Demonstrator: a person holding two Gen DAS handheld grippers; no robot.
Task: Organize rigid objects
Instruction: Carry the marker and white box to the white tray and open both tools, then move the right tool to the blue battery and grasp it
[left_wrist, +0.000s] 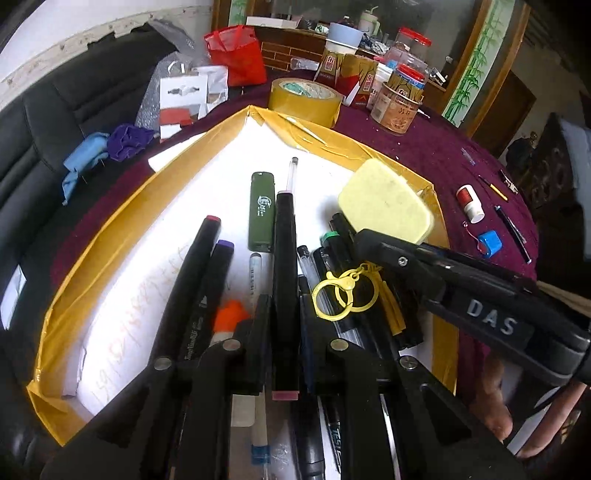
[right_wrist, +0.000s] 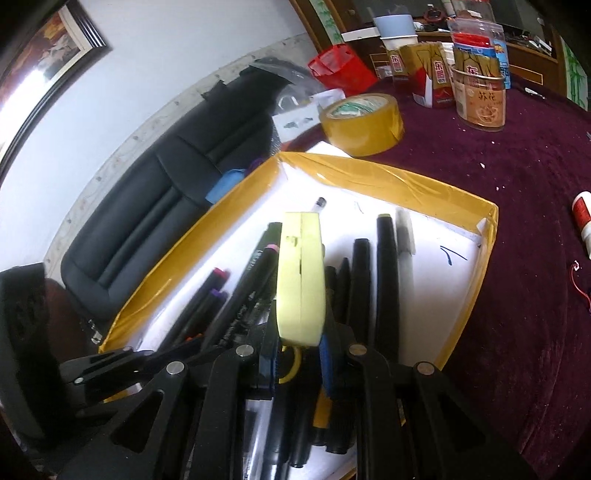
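Both tongs were clamped, my left gripper on a black pink-capped marker, my right gripper on a pale-yellow plastic case, above the yellow-taped cardboard tray, so I judged lowering each flat beside the pens before letting go best.

A round table covered in deep maroon cloth fills the right of both views. Behind it, along a pale grey-white wall, stands a black leather sofa with padded, channelled cushions; a strip of patterned light trim runs along the wall just above the sofa back. A dark-framed picture hangs high on the wall (its glass catches a bright glare). Farther back stands a brown wooden cabinet with small drawers, and beside it a wooden door frame with panels painted in green bamboo. Daylight is soft and diffuse, brightest on the wall.
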